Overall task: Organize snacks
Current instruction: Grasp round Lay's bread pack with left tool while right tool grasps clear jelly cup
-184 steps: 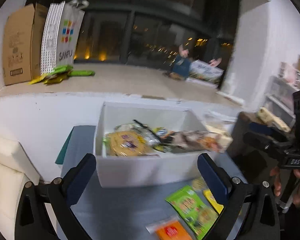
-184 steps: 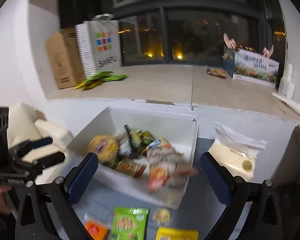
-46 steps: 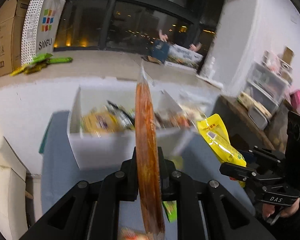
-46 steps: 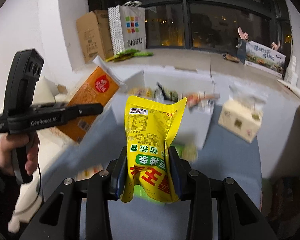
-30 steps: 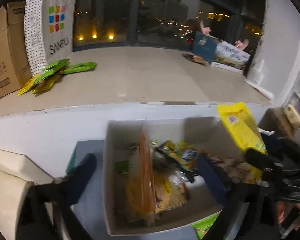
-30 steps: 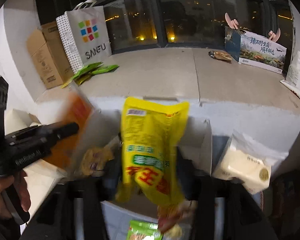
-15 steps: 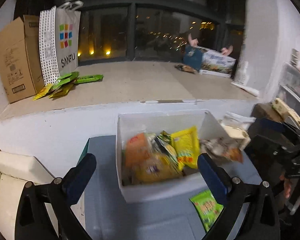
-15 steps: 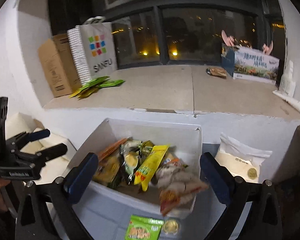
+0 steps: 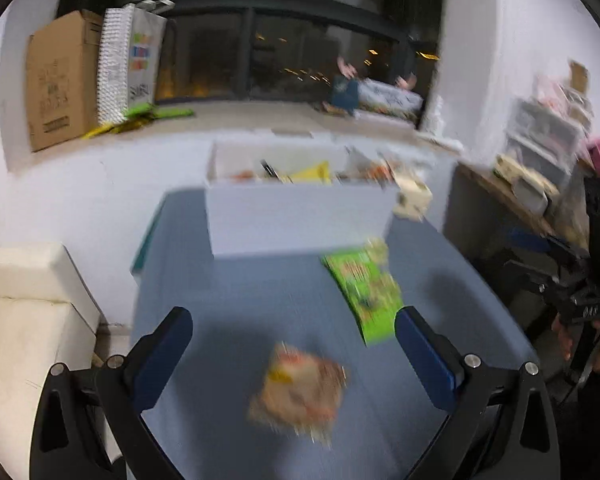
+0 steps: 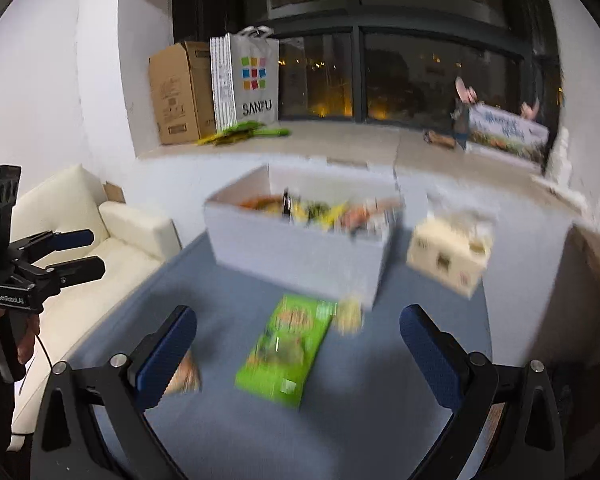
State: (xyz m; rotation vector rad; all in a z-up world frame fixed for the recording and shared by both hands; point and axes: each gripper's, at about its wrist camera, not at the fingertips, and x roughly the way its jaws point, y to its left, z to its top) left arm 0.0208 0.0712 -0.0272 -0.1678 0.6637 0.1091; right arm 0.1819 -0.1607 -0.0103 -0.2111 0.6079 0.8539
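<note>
A white box (image 9: 300, 220) (image 10: 296, 256) full of snack packets stands at the far end of the blue table (image 9: 236, 320). On the table lie a green packet (image 9: 364, 292) (image 10: 288, 344), a small yellowish round snack (image 10: 350, 314) next to it, and a blurred brown-orange packet (image 9: 300, 392) (image 10: 186, 374). My left gripper (image 9: 292, 356) is open and empty, with the brown-orange packet between and below its fingers. My right gripper (image 10: 298, 356) is open and empty over the green packet. The left gripper (image 10: 66, 254) also shows in the right wrist view, and the right gripper (image 9: 548, 264) in the left wrist view.
A cream tissue box (image 10: 448, 256) stands right of the white box. A white sofa (image 9: 28, 320) sits left of the table. A cardboard box (image 10: 178, 92), a shopping bag (image 10: 252, 80) and green packets (image 10: 248, 130) are on the window ledge. Shelves (image 9: 540, 148) line the right wall.
Both grippers have pulled back from the white box toward the near end of the table. The box now looks farther away, and the brown-orange packet has come into view.
</note>
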